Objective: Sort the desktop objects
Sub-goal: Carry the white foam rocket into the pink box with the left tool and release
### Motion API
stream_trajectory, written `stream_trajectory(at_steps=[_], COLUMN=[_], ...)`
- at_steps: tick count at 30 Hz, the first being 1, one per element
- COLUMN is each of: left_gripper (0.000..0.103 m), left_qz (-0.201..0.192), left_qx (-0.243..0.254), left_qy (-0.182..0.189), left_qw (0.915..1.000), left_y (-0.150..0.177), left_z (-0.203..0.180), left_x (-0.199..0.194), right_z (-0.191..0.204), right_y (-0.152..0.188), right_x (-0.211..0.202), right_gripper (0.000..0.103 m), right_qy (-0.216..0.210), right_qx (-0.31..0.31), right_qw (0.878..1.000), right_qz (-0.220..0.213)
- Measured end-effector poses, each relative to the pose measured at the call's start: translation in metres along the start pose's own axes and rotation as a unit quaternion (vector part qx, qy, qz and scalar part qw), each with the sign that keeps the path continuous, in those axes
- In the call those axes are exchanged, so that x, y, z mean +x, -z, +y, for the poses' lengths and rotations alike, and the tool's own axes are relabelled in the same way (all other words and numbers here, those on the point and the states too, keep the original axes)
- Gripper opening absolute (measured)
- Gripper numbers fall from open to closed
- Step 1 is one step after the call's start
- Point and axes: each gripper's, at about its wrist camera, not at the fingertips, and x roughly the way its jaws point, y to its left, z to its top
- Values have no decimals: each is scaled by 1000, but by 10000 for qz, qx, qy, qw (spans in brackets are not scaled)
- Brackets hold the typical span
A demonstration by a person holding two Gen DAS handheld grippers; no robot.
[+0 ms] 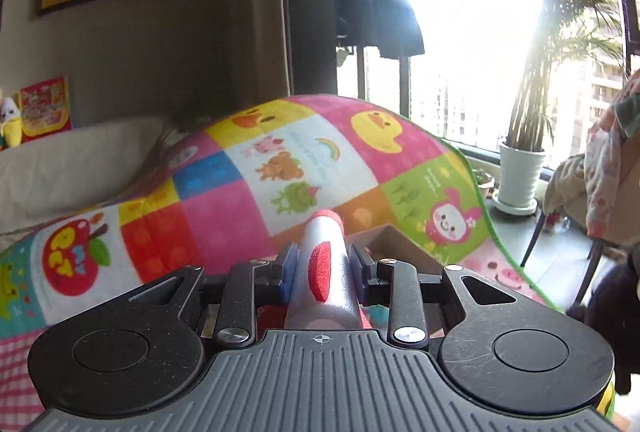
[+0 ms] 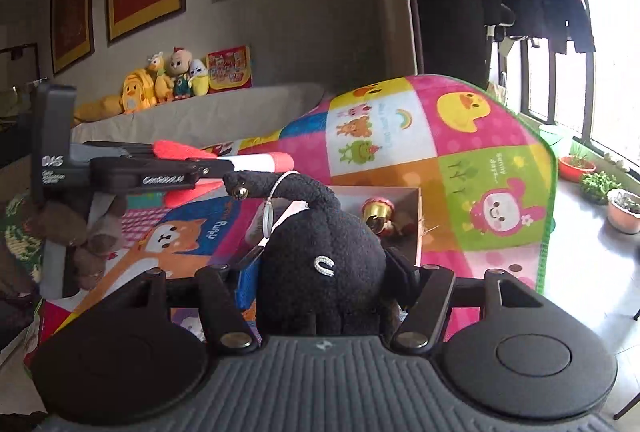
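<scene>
Nearest the lens in the left wrist view, the left gripper (image 1: 322,264) has its jaws pinching a white foam rocket (image 1: 320,272) with red fins and a red nose, gripped across the smooth round body at lower centre. That tube looks slick and squashy, so a tilt or a jolt could let it slide forward out of the pads. In the right wrist view the right gripper (image 2: 324,272) has its jaws closed on a black plush toy (image 2: 316,264) that fills the lower centre; the soft pile gives little firm purchase, and its long limb with a hang tag (image 2: 267,216) dangles ahead, where it might snag. Just beyond, at centre, an open cardboard box (image 2: 418,224) sits on the cartoon play mat (image 2: 492,167), with a red and gold figure (image 2: 378,218) inside; a plush dropped carelessly could knock that figure or catch the box wall. At left of the same view the other gripper (image 2: 208,167) carries the rocket close above the plush limb, so the two loads could collide if both head for the box together.
</scene>
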Motion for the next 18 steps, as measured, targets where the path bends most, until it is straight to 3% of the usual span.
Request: stream_trajectory(at_steps=[5, 8, 11, 18], left_gripper=[34, 59, 77, 86], left_qz=[141, 443, 513, 617], left_qx=[-495, -807, -970, -698], left_qy=[326, 556, 505, -128], left_qw=[9981, 9942, 9927, 9956], left_y=[-2, 12, 32, 77], left_z=[-13, -8, 6, 25], left_x=[72, 93, 81, 33], right_z=[-21, -30, -36, -46], right_y=[8, 13, 20, 21], right_x=[8, 19, 22, 47], right_gripper=[63, 63, 63, 63], right_qy=[191, 333, 388, 337], right_qx=[248, 340, 334, 578], right_qw=[9994, 9984, 9979, 9956], right_qz=[130, 320, 391, 661])
